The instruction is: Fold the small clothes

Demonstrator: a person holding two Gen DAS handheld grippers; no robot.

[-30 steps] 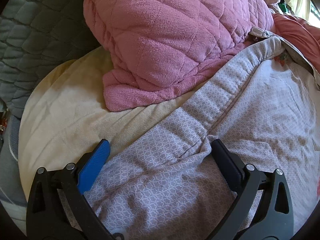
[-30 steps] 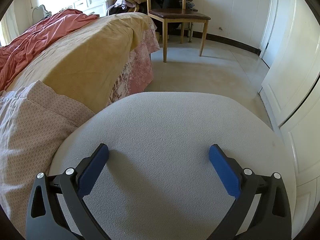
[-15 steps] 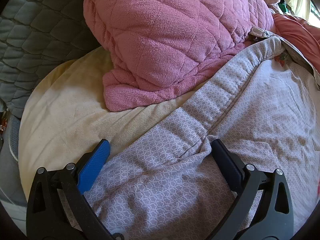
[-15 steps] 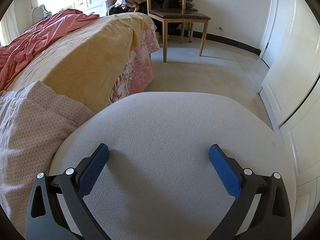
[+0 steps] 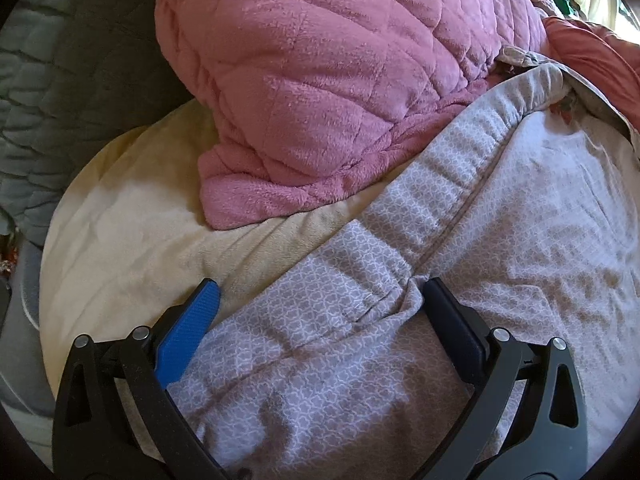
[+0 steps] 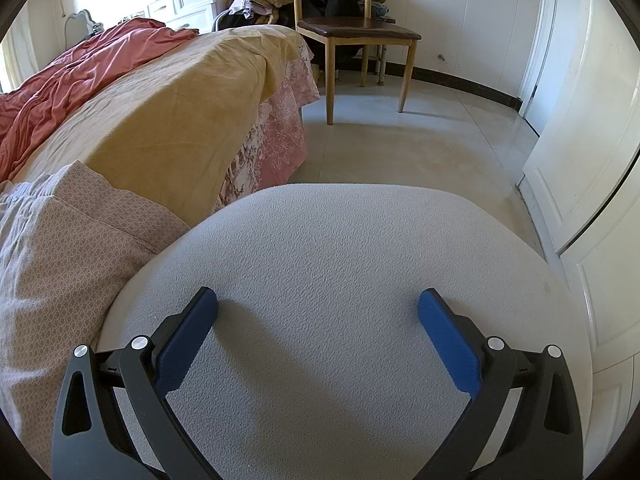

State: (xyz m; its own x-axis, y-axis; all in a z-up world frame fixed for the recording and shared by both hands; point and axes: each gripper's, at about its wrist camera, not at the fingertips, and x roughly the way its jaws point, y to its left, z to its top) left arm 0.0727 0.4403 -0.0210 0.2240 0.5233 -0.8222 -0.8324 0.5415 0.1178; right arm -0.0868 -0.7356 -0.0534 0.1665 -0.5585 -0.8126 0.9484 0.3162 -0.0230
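Note:
A small pale pink-grey patterned garment (image 5: 460, 272) with an elastic waistband lies spread on the cream bed sheet (image 5: 132, 232). My left gripper (image 5: 320, 304) is open, its jaws wide apart and straddling the garment's near waistband corner; the cloth lies between the fingers and bunches against the right one. The same garment shows at the left of the right wrist view (image 6: 60, 248). My right gripper (image 6: 318, 308) is open and empty, low over a grey round textured surface (image 6: 340, 240), to the right of the garment.
A pink quilted blanket (image 5: 340, 80) lies just beyond the garment. A grey quilted headboard (image 5: 60, 80) is at the left. A red duvet (image 6: 72, 76) lies on the bed. A wooden chair (image 6: 352, 32), a white dresser and white doors (image 6: 592, 140) stand across the floor.

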